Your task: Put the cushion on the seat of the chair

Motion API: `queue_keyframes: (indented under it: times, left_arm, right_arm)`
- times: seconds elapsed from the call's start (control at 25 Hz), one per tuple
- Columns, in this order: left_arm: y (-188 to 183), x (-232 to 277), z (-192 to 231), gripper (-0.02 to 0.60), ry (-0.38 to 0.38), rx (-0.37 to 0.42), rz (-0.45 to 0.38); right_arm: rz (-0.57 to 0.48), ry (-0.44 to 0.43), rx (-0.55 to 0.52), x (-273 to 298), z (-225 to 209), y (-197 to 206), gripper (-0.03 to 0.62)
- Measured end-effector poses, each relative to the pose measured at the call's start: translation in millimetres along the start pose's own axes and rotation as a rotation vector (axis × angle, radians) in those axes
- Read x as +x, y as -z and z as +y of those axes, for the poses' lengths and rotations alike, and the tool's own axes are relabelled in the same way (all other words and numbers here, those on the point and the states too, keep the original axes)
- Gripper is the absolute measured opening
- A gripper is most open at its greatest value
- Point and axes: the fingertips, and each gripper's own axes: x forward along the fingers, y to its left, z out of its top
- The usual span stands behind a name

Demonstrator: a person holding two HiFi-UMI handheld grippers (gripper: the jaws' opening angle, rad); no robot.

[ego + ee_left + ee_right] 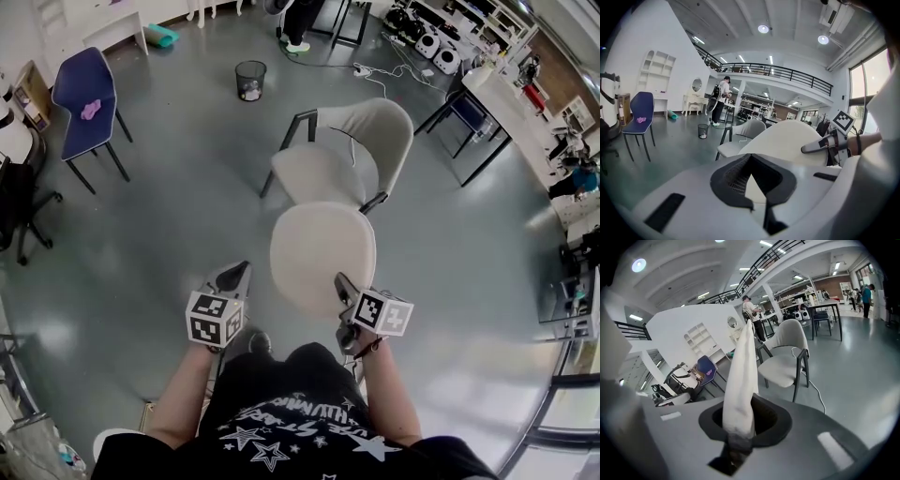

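A round beige cushion (322,255) hangs in front of me, short of the beige chair (323,173), whose seat is bare. My right gripper (342,286) is shut on the cushion's near right edge. In the right gripper view the cushion (743,380) stands edge-on between the jaws (740,427), with the chair (785,366) beyond. My left gripper (242,272) is off the cushion's left edge and apart from it. Its jaws look shut with nothing in them (750,161). The left gripper view has the cushion (787,136) to the right and the chair (740,136) behind.
A blue chair (89,94) with a pink item stands far left, a black bin (250,80) beyond the beige chair. White cables (375,75) lie on the floor. Desks with equipment (506,103) line the right side. A person (300,23) stands at the back.
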Motion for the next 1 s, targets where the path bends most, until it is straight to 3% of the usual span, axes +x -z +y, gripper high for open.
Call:
queue_keyframes:
  times: [0.24, 0.52, 1.0]
  left_arm:
    - [-4.3, 12.9, 9.3, 0.008, 0.002, -0.023, 0.005]
    - [-24.0, 45.3, 46.9, 0.008, -0.048, -0.023, 0.025]
    - [-100.9, 152.7, 80.9, 0.008, -0.069, -0.001, 0.052]
  right_arm:
    - [0.004, 0.018, 0.023, 15.7, -11.8, -18.6, 0.055]
    - [0.048, -0.022, -0.019, 81.5, -13.8, -55.7, 0.055]
    - [0.086, -0.101, -0.038, 174.5, -35.0, -158.5, 0.055]
